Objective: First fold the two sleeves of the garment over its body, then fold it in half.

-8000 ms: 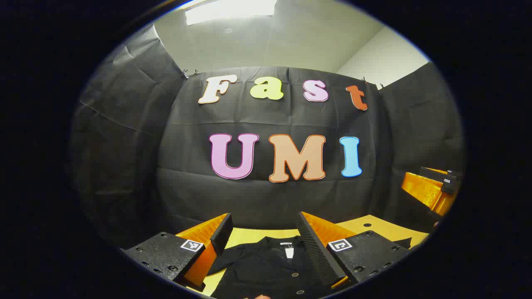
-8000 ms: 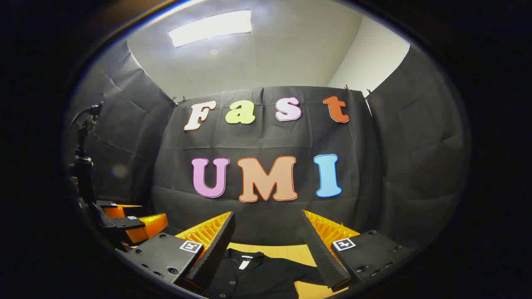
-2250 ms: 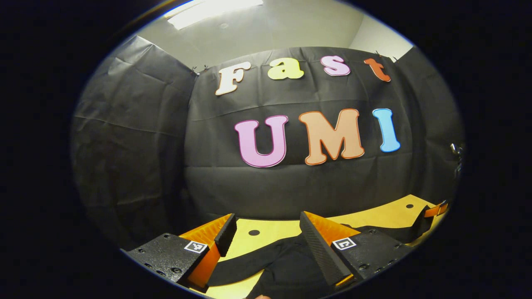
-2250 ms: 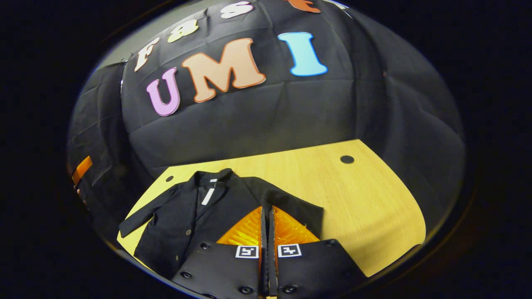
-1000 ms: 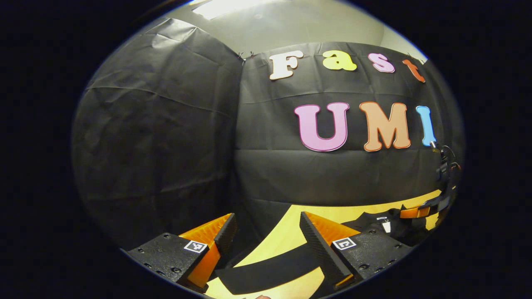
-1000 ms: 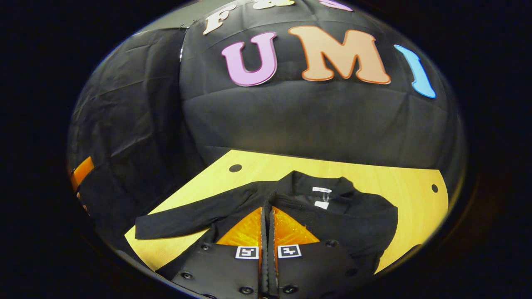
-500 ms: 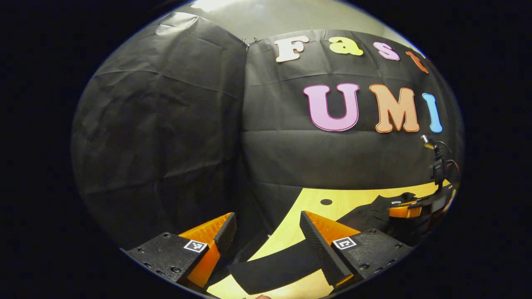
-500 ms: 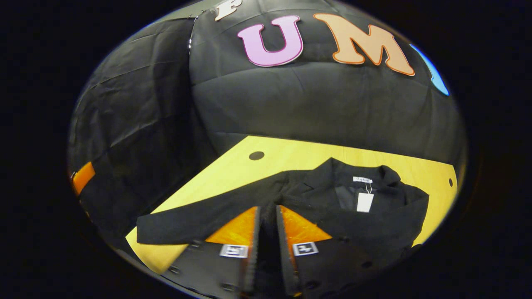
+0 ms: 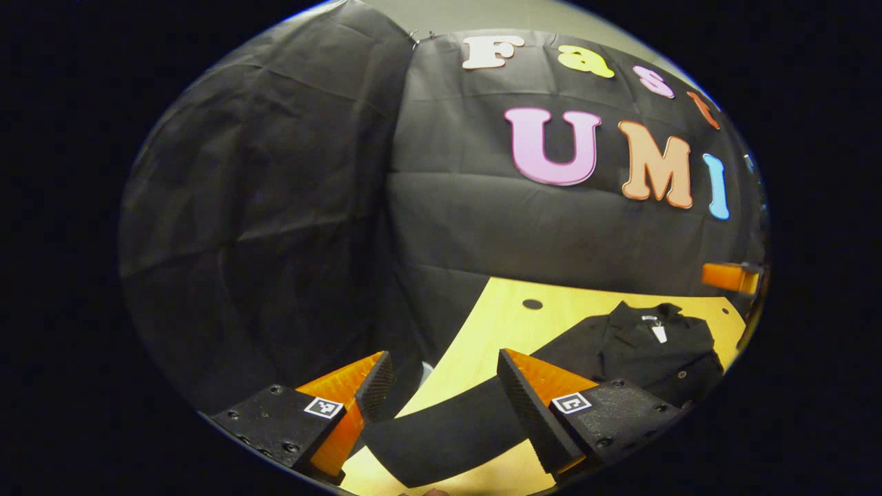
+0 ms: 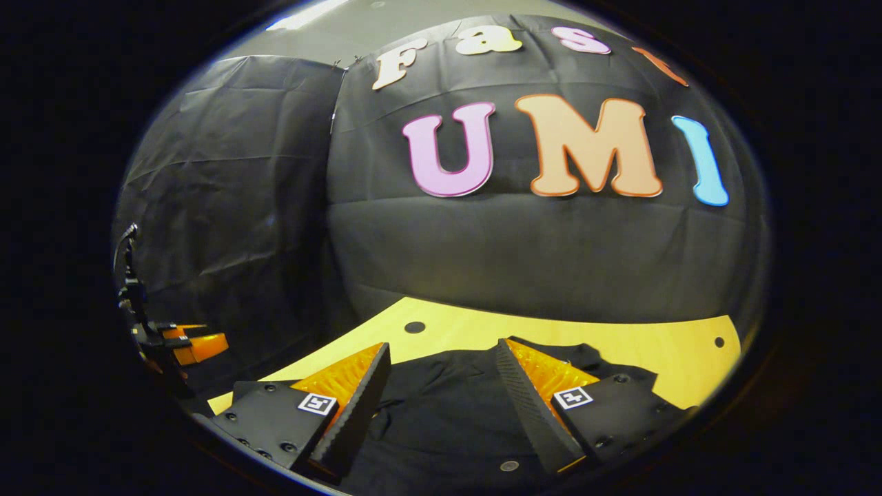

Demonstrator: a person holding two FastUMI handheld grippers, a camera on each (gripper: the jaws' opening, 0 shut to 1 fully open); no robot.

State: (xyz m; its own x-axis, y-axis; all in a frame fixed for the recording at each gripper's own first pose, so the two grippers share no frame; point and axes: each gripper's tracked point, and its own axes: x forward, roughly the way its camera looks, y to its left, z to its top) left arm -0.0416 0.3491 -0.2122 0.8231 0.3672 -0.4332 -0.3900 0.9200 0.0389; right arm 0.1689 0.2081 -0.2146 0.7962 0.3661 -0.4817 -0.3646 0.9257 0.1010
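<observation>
One sleeve (image 9: pixel 448 434) left to fold, as we read it: it lies stretched flat on the table (image 9: pixel 503 324), between the wide-open fingers of our left gripper (image 9: pixel 437 396), nothing pinched yet. Soft matte black garment (image 9: pixel 648 351) w/ collar, buttons and a tag, flat farther right. Right gripper (image 10: pixel 441 399) hovers over the body, spread wide, holding nothing. Half-fold not yet done.

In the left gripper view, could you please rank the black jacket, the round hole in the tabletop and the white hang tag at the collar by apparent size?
1. Black jacket, by far the largest.
2. Round hole in the wooden tabletop.
3. White hang tag.
The hole and the tag look close in size, so their order is unsure.
</observation>
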